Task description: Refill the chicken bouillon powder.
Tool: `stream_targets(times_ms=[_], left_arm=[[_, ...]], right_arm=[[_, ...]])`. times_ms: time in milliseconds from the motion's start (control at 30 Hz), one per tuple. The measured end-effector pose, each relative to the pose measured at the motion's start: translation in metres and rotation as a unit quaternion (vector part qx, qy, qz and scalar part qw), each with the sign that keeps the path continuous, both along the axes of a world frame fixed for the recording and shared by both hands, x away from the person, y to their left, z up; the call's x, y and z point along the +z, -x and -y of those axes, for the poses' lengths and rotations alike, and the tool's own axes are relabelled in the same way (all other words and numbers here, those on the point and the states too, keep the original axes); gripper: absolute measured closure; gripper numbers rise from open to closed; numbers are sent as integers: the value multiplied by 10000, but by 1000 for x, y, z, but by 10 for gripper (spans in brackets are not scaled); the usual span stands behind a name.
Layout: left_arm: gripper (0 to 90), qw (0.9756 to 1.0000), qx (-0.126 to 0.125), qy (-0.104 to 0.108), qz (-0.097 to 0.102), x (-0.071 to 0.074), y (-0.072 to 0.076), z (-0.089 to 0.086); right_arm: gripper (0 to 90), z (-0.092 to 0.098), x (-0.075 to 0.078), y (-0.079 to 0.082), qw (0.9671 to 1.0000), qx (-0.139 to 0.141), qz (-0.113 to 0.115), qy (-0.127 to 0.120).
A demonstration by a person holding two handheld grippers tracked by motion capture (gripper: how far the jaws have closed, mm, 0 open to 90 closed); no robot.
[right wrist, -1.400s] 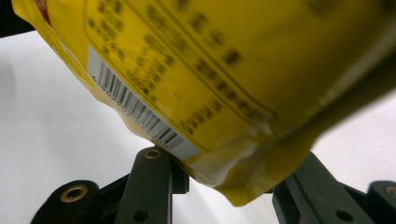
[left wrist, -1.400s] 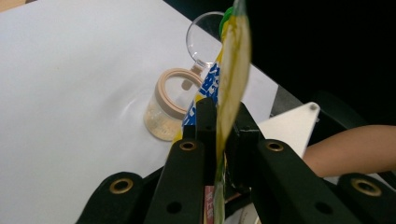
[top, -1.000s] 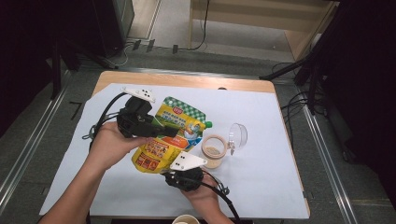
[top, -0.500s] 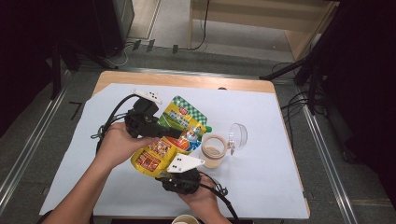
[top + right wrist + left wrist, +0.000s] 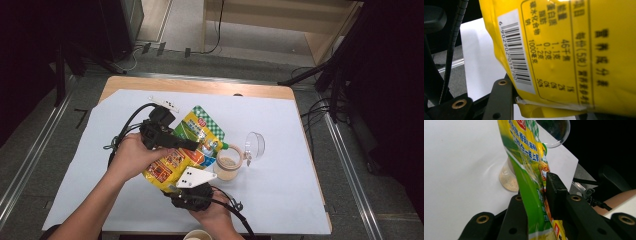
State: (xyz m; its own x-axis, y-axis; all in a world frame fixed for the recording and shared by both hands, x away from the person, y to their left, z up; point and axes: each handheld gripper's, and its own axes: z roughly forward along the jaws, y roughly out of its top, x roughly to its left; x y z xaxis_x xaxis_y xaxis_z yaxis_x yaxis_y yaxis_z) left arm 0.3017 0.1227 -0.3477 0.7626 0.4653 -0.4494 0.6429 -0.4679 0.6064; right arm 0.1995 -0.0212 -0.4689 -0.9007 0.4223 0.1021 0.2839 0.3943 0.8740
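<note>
Above the white sheet point(image 5: 300, 200) on the table, both grippers hold one yellow and green pouch point(image 5: 192, 145) between them. From the high view, the left gripper point(image 5: 192, 145) lies across the pouch's upper part and the right gripper point(image 5: 192, 192) takes its lower end, near the person's side. Just beside the pouch's top corner stands a small clear jar point(image 5: 227, 167) with beige powder, and its clear lid point(image 5: 255, 145) lies next to it.

The left gripper view adds what the high view cannot: the two black jaws are clamped on the pouch point(image 5: 531, 195), film pinched flat between them, with the jar point(image 5: 507, 180) below and behind.

The right gripper view shows the pouch's yellow back point(image 5: 574, 55) with a barcode. One jaw touches its bottom seam; I cannot tell where the other jaw stands.
</note>
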Motion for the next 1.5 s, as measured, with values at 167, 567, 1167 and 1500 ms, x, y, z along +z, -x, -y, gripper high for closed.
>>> stream_targets(times_ms=[167,567,1167,1500], left_arm=[[796,9998,41,-14,-171,-3,-3,3],[783,9991,-299,-179,-255,-3,-8,7],[756,9959,-612,-200,-637,-7,-23,14],[729,9957,-547,-144,-734,-11,-26,19]], right_arm=[[644,-1,0,0,10000,3,45,25],[650,0,0,1,10000,88,-43,-9],[655,6,4,3,9999,47,-110,-120],[652,7,9,7,9994,164,-70,-308]])
